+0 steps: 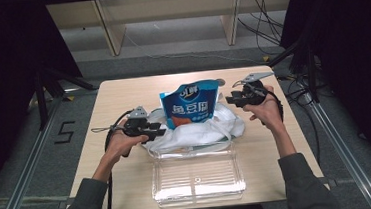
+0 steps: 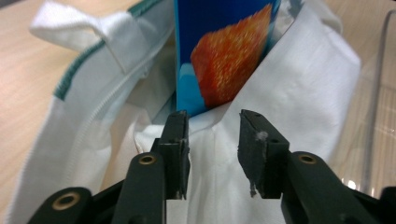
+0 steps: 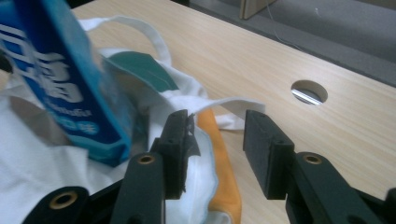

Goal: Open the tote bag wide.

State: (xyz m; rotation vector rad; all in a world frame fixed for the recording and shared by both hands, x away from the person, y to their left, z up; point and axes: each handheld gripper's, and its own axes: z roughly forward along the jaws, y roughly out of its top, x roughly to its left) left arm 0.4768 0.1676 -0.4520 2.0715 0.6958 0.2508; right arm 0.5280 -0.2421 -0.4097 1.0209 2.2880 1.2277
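Blue snack pouch standing in a white cloth bag, a gripper at each side.

Left gripper [image 1: 158, 131], jaws parted and empty, sits at the white bag [image 1: 195, 131]'s left edge; the blue pouch [image 1: 190, 104] stands mid-table; right gripper [image 1: 230, 100], also open, hovers just right.

Snack bag [image 1: 191, 104]: blue, white lettering, with an orange-red textured patch on its front. Cloth bag [image 1: 200, 128]: white, with green trim along one edge and a green panel inside; an orange piece [image 3: 222, 154] lies at its edge. Tray [image 1: 197, 176]: clear and colourless. Table [image 1: 122, 97]: pale wood grain. Fingers [image 2: 254, 140] of both grippers: black, with brass-coloured rivets.
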